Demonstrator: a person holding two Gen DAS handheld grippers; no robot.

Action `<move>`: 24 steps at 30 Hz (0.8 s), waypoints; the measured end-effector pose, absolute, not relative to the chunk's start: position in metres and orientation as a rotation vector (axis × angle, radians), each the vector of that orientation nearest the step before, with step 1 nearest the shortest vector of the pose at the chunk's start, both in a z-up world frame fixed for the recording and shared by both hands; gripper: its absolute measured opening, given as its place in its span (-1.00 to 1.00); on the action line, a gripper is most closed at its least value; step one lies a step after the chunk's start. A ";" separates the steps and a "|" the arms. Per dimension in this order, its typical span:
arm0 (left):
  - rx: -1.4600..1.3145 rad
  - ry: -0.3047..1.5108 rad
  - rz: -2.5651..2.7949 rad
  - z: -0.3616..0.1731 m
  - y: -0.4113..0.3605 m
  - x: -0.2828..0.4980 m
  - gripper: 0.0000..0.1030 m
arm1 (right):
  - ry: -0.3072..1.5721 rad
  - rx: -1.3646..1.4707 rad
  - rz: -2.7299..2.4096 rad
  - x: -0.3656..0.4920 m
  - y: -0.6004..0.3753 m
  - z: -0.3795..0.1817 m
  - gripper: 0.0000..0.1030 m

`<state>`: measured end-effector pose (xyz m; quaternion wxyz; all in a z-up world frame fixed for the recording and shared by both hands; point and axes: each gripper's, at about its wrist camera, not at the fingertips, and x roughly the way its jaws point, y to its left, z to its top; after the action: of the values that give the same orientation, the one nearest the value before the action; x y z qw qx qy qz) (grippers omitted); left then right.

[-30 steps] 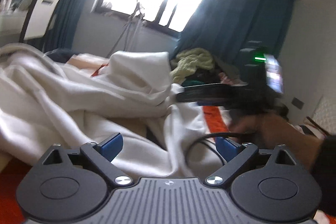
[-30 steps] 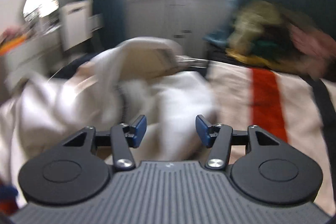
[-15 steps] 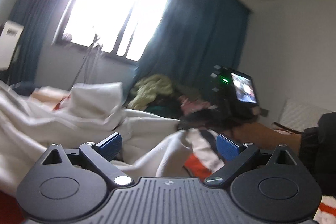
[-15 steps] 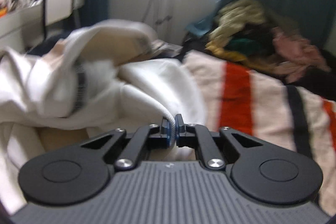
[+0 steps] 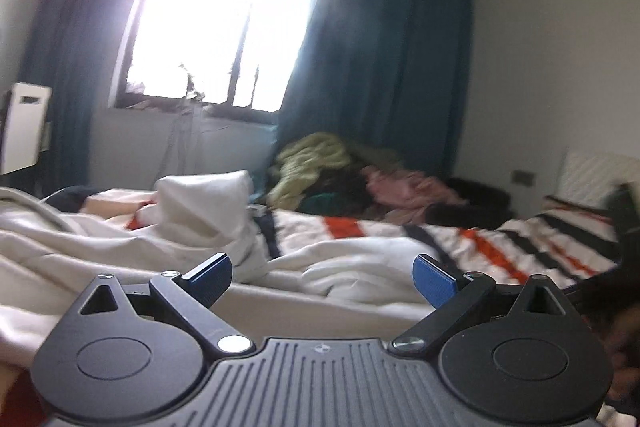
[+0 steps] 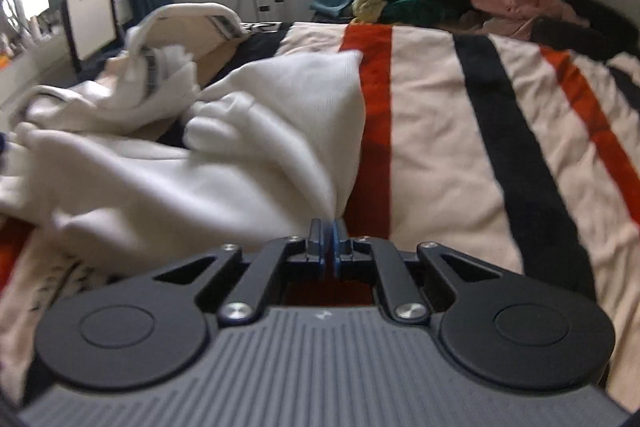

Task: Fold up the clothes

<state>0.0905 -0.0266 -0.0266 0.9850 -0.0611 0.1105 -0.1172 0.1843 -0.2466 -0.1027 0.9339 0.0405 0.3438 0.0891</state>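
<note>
1. The bed (image 6: 440, 115) has a blanket with orange and black stripes.
2. A white sweatshirt (image 6: 224, 155) lies crumpled on the bed's left side.
3. The right claw (image 6: 327, 247) pinches the sweatshirt's edge tight.
4. The left claw (image 5: 322, 281) is spread wide, holding nothing, above the sweatshirt (image 5: 352, 263).

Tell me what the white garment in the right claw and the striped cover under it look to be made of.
White garment: soft matte knit, probably cotton fleece; a fine ribbed weave shows and it falls in thick folds from the shut right claw. Striped blanket: matte woven or fleecy fabric, slightly fuzzy, no sheen; fibre unclear.
</note>
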 end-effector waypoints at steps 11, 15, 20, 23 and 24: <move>-0.114 0.395 -0.095 -0.031 -0.020 0.105 0.91 | 0.583 0.339 0.216 0.174 -0.272 -0.094 0.33; -0.074 0.450 -0.065 -0.042 -0.027 0.117 0.91 | 0.543 0.326 0.219 0.181 -0.264 -0.094 0.33; -0.019 0.555 -0.009 -0.048 -0.033 0.128 0.91 | 0.471 0.234 0.201 0.202 -0.252 -0.093 0.31; 0.019 0.607 -0.016 -0.041 -0.041 0.121 0.93 | 0.474 0.191 0.192 0.211 -0.248 -0.097 0.31; 0.034 0.632 -0.021 -0.038 -0.045 0.117 0.95 | 0.475 0.183 0.194 0.212 -0.247 -0.099 0.31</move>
<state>0.1175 -0.0450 -0.0379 0.9503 0.0169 0.3108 -0.0103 0.2123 -0.2469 -0.0987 0.9632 0.0905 0.2344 0.0956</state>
